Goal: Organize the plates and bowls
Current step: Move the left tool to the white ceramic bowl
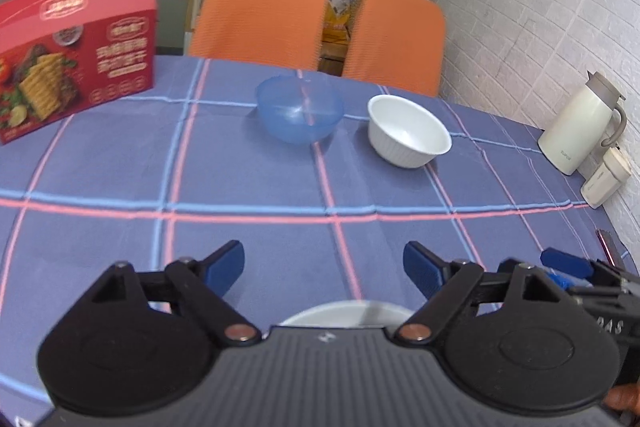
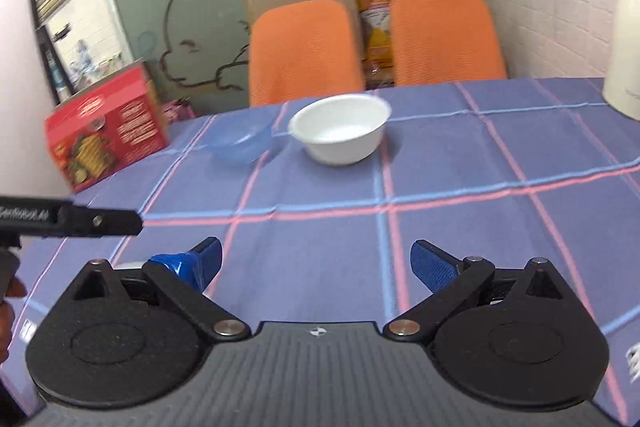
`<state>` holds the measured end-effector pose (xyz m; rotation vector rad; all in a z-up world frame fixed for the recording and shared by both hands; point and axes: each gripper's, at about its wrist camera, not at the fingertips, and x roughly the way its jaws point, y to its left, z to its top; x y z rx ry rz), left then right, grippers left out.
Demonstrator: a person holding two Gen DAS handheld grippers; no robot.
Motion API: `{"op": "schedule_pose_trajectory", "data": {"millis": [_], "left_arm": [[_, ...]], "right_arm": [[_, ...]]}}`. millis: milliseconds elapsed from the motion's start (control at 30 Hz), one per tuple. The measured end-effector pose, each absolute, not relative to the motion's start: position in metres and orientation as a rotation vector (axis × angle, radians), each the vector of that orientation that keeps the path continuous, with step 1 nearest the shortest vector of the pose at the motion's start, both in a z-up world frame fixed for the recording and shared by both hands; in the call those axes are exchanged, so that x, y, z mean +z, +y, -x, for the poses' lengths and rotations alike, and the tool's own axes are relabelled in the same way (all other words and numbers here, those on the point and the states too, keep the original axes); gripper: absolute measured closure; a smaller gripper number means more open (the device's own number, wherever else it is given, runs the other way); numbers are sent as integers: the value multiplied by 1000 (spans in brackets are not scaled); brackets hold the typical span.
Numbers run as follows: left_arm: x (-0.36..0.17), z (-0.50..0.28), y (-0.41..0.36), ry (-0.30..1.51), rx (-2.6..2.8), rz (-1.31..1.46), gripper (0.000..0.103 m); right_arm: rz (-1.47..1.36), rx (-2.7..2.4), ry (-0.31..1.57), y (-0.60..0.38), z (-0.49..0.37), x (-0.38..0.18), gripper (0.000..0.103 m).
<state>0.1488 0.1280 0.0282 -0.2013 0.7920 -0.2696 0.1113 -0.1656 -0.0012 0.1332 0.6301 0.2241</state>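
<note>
Just under the left gripper point(image 1: 323, 269), a white plate point(image 1: 347, 313) peeks out between its spread, empty fingers. The white bowl point(image 1: 409, 136) stands well beyond the plate, and the blue bowl point(image 1: 299, 109) sits just beside the white bowl on the side toward the red box point(image 1: 72, 55). The right gripper point(image 2: 316, 267) is likewise released and holds nothing, level above the checked tablecloth point(image 2: 460, 187) beside the plate and aimed at the white bowl. Judging by this, the next step is fetching a bowl: approach low, straddle the rim, close gently and lift straight, since thin plastic may flex or slide.
</note>
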Motion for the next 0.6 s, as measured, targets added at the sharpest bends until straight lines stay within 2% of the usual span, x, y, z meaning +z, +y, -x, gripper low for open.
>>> {"op": "schedule_pose_trajectory", "data": {"millis": [300,600], "left_arm": [[22,-219,61,841,-322,103,17],[13,-247,24,885,-369,35,17]], "right_arm": [[-155,188,654,-197,-163,-9,14],[-237,148,693,-229,-191,-25,14]]}}
